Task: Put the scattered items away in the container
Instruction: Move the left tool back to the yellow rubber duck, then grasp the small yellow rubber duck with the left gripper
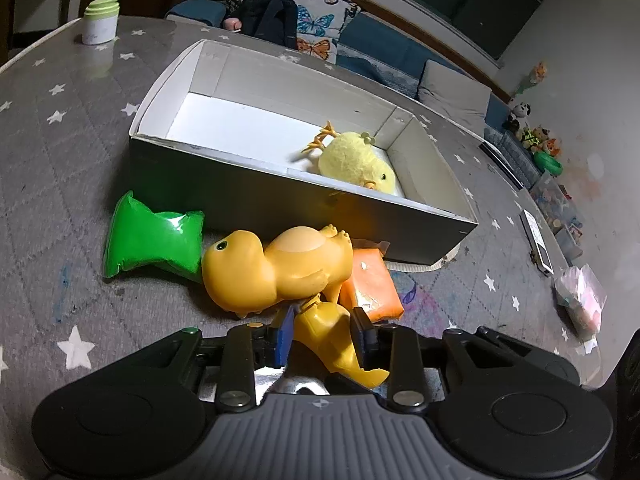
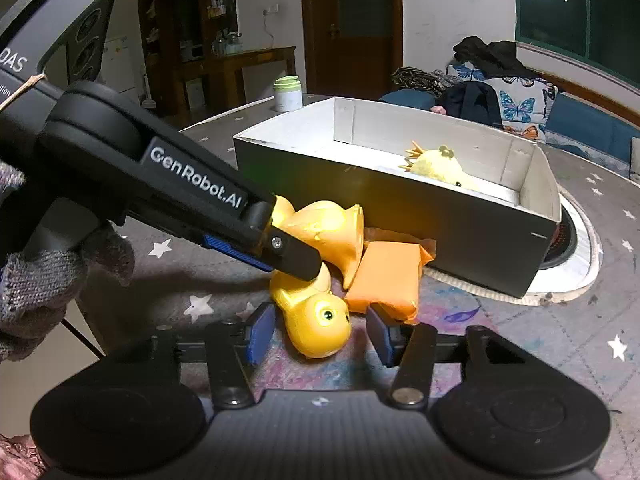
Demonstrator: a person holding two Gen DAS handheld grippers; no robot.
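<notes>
Box (image 1: 256, 196) of white card sits on the starred table (image 1: 60, 184), a plush chick (image 1: 356, 160) inside. Just before it lie a green pouch (image 1: 156, 240), a large yellow dinosaur (image 1: 276, 268) and an orange pouch (image 1: 372, 284). The left gripper (image 1: 322, 340) brackets a small yellow dinosaur's (image 1: 332, 344) tail, pads apparently slack.

From the right wrist, the right gripper (image 2: 316, 334) straddles that small yellow dinosaur's (image 2: 316, 320) head without touching.

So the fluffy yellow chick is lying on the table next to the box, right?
Not quite. The fluffy yellow chick is lying inside the box, near one end, not on the table beside it. The left wrist view shows this best.
</notes>
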